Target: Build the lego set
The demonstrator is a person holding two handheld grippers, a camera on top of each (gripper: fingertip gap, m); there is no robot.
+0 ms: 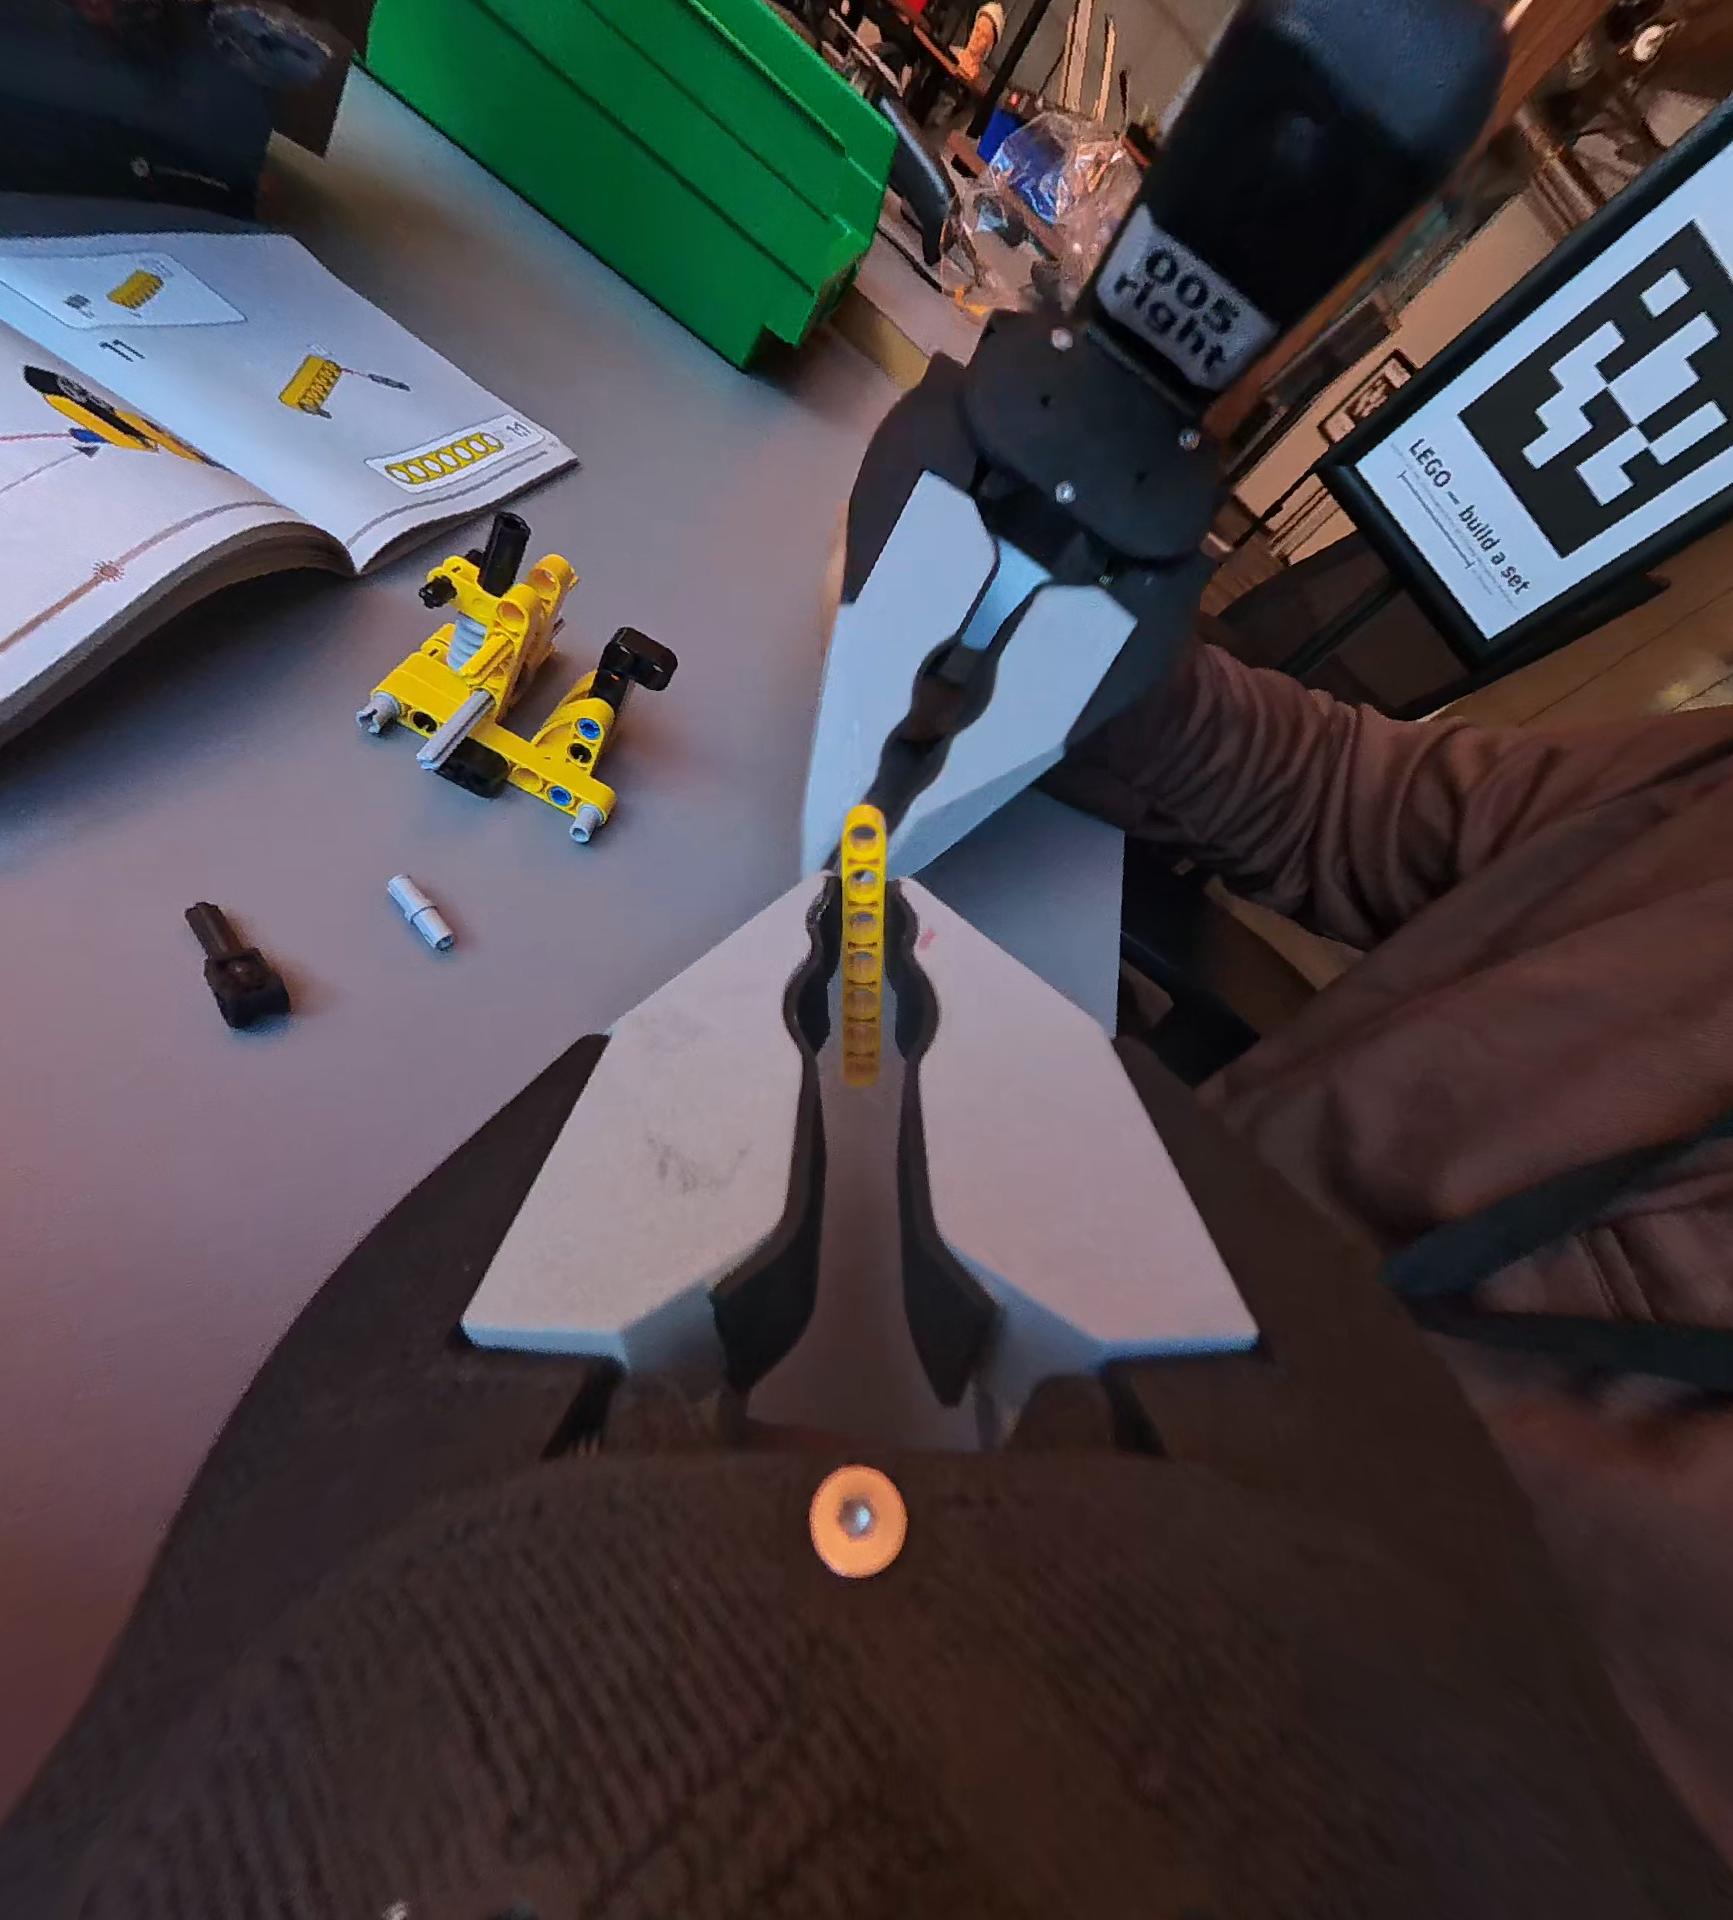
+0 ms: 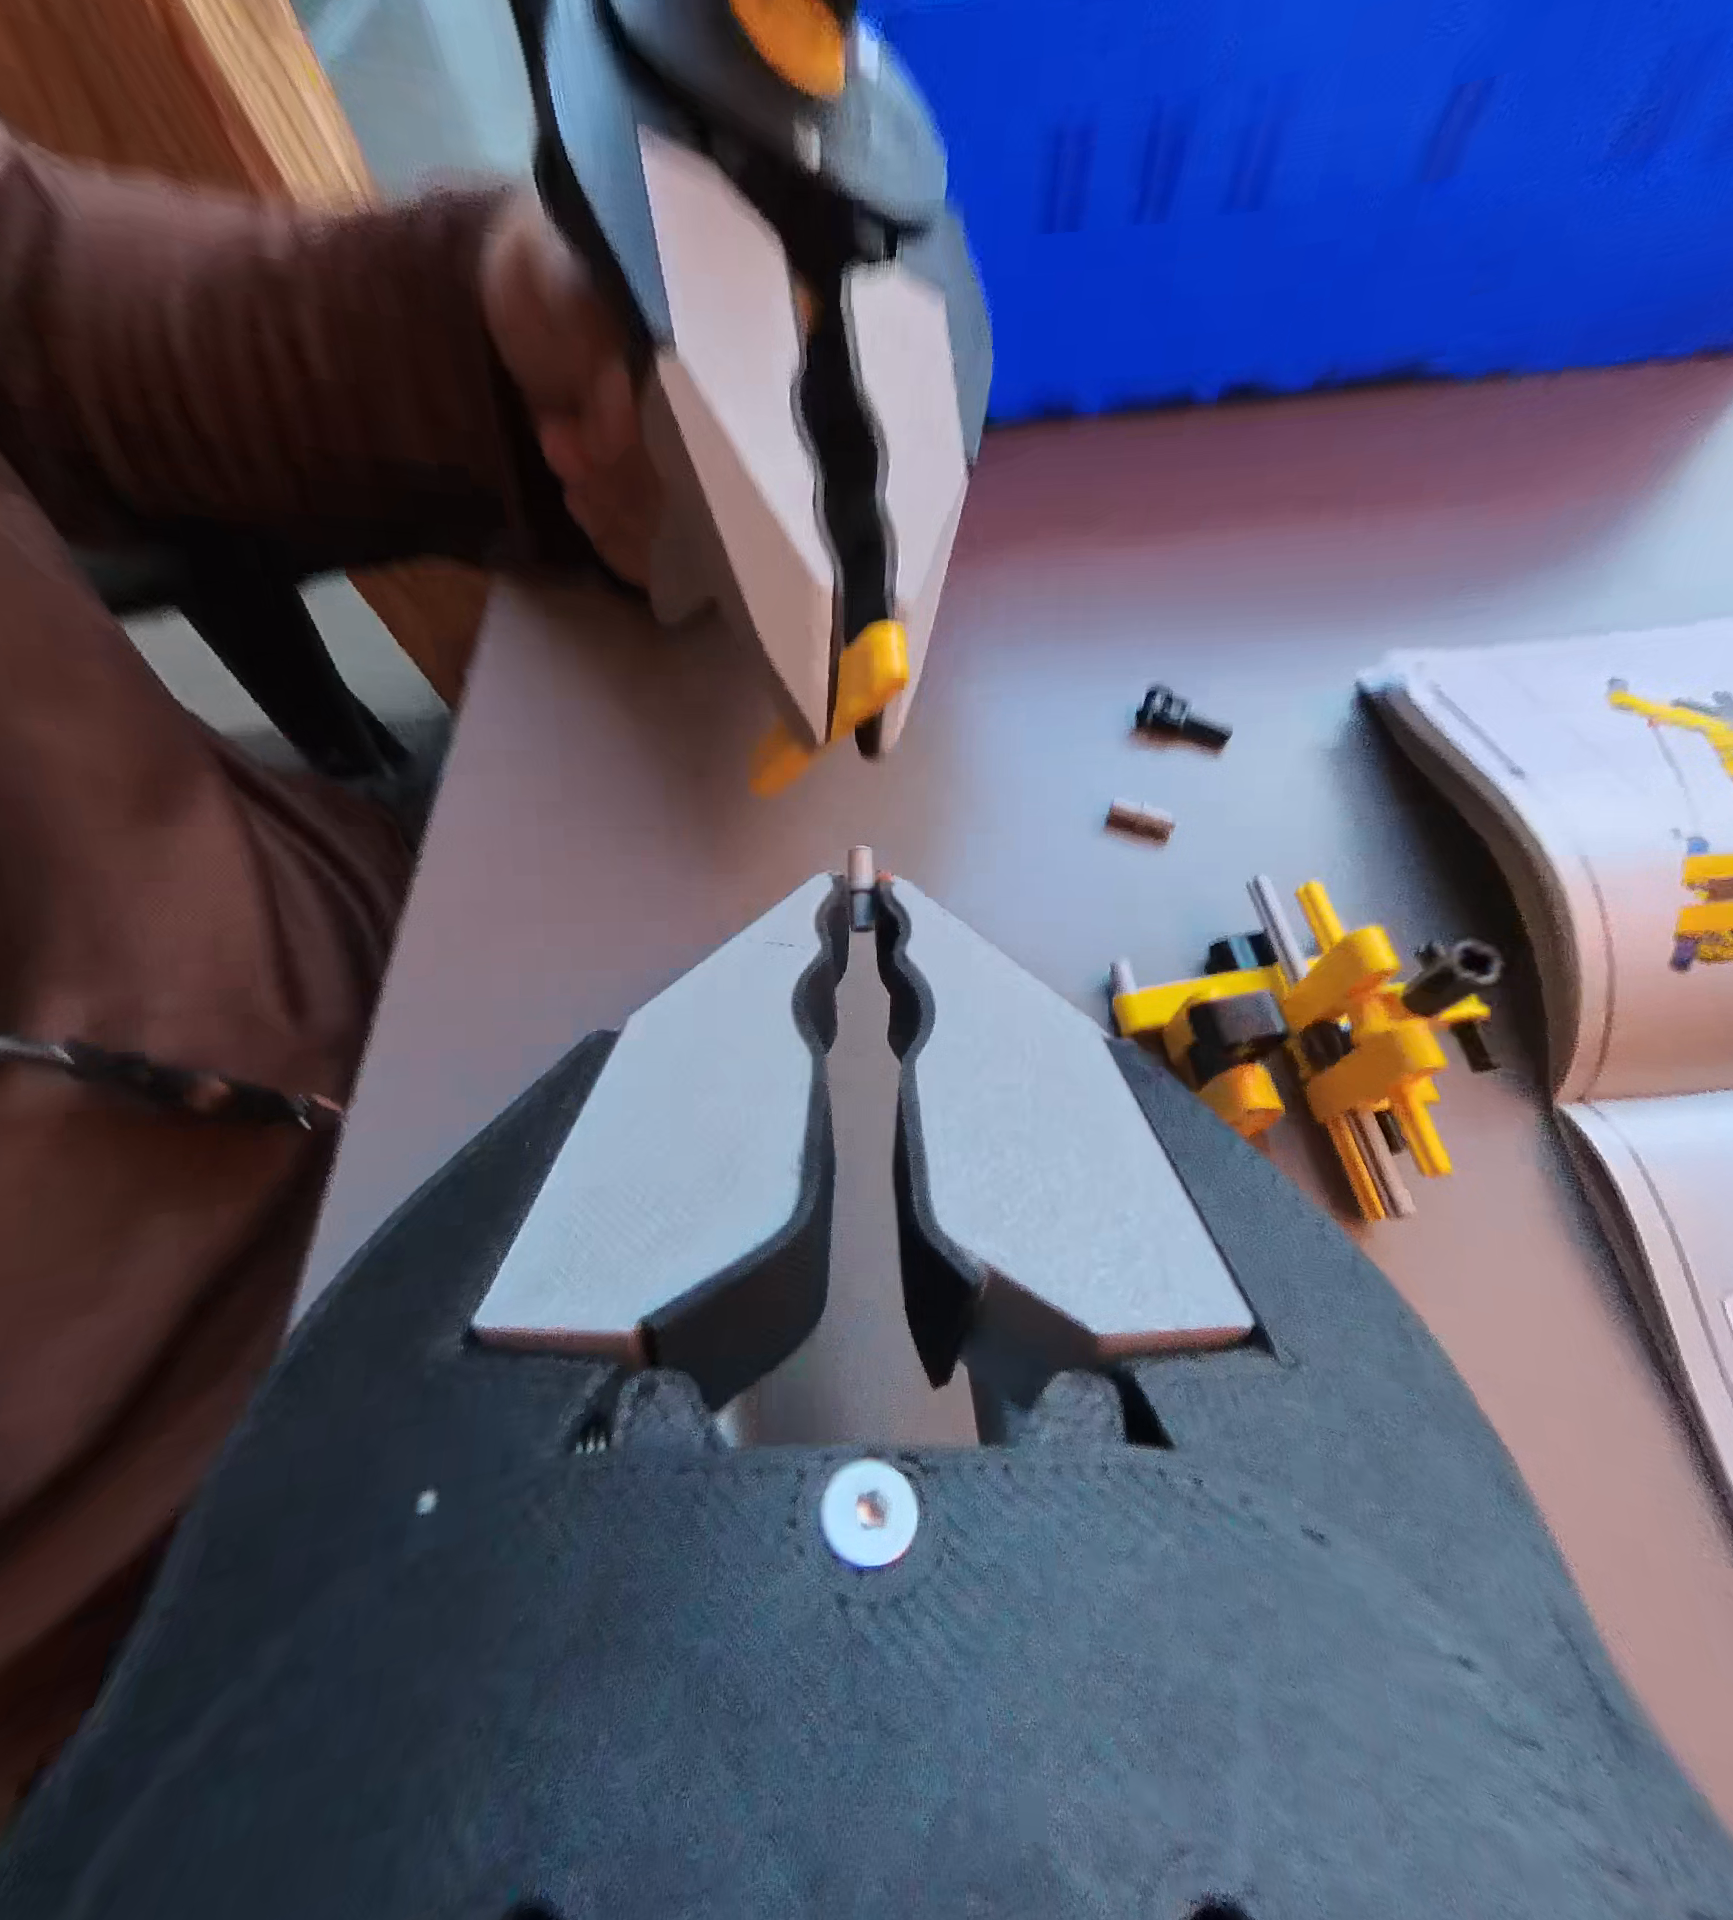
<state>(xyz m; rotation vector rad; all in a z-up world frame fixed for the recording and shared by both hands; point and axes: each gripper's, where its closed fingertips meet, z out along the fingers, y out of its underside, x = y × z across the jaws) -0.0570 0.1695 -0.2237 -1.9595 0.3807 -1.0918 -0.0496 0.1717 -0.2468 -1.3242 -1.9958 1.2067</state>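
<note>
My left gripper is shut on a long yellow beam with holes, held edge-on above the table's near edge. My right gripper is shut on a small grey and black pin. The two grippers face each other tip to tip with a small gap. In the left wrist view the right gripper sits just behind the beam's end. In the right wrist view the left gripper shows the beam poking from its tips. The partly built yellow and black assembly lies on the table, also in the right wrist view.
A loose black pin connector and a grey pin lie on the grey table. An open instruction booklet lies behind the assembly. Green bins, a blue bin and a framed marker sign stand around. Left and right tips are no more than a few centimetres apart. The loose black pin connector is about 10 cm from my left fingertips. It turns up in the right wrist view as well.
</note>
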